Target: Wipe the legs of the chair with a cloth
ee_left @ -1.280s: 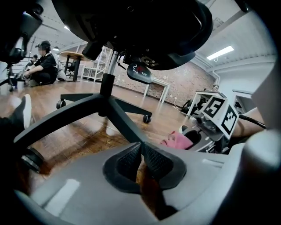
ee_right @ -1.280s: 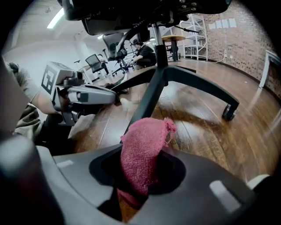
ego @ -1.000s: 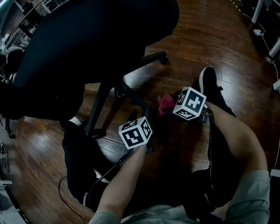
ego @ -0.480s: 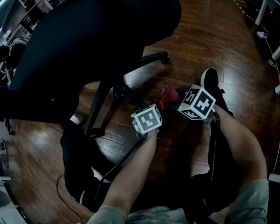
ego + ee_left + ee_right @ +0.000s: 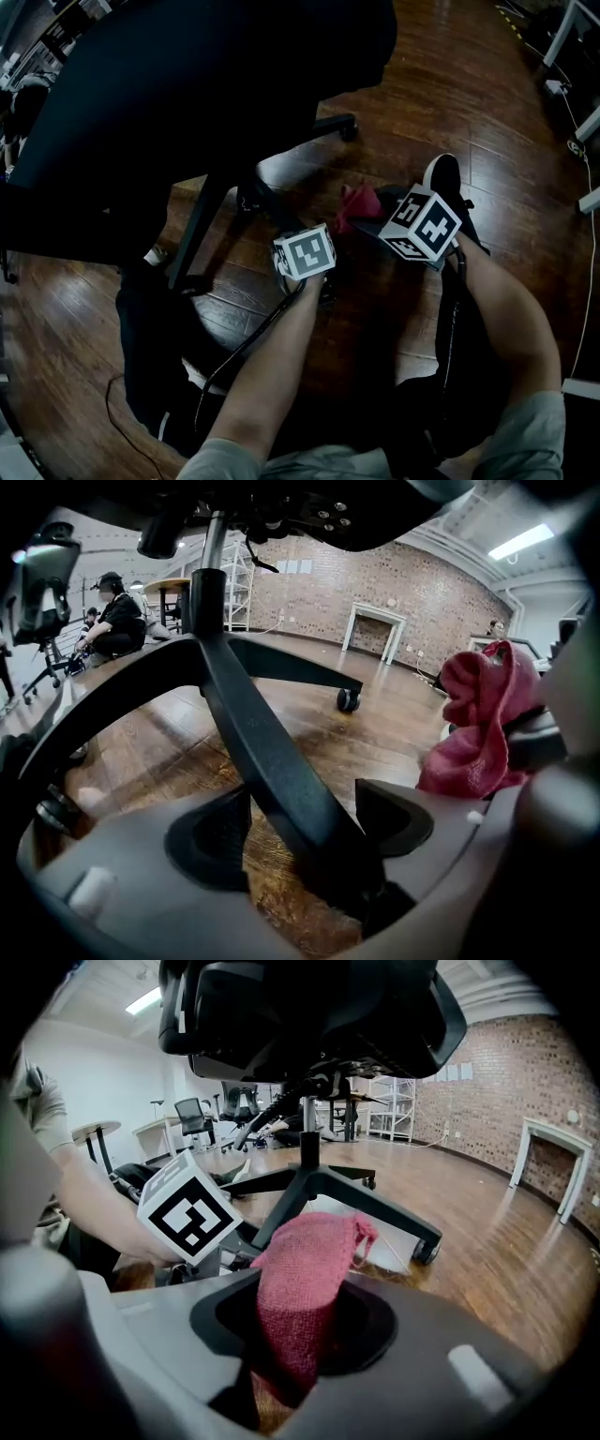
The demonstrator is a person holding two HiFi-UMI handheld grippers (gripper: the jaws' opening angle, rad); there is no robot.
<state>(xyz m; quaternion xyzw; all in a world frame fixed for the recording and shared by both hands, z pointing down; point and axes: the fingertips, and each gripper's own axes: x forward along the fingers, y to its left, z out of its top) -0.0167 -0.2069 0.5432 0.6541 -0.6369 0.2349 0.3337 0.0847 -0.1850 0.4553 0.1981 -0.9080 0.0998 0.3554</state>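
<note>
A: The left gripper (image 5: 300, 829) is straddling the near leg (image 5: 251, 726) of the chair (image 5: 187, 84). Its jaws have just been opening and are standing spread wide. The leg is running between them, and neither pad is pressing on it.

B: And the right gripper (image 5: 302, 1335)?

A: It is pinching the red cloth (image 5: 307, 1274). The jaws are closed on the lower part, and the rest is bunching up above them. The cloth is hanging just to the right of that leg, near it but apparently not touching it.

B: So the wiping of this leg is looking not yet begun. What is likely to be going wrong from here?

A: Mostly the grip. The cloth is sitting bunched between the pads, so dragging it hard along the leg may be tugging it loose. It would then be dropping to the floor (image 5: 450, 84) beside the leg.

B: Anything with the chair itself?

A: It is standing on wheels; one caster (image 5: 348, 700) is showing beyond the leg. If the left jaws are not closing on the leg to steady it, a firm push from the cloth may be rolling or swivelling the chair away. The wipe would then be only skimming. Both grippers are also crowding the same leg, so they may be bumping each other.
</note>
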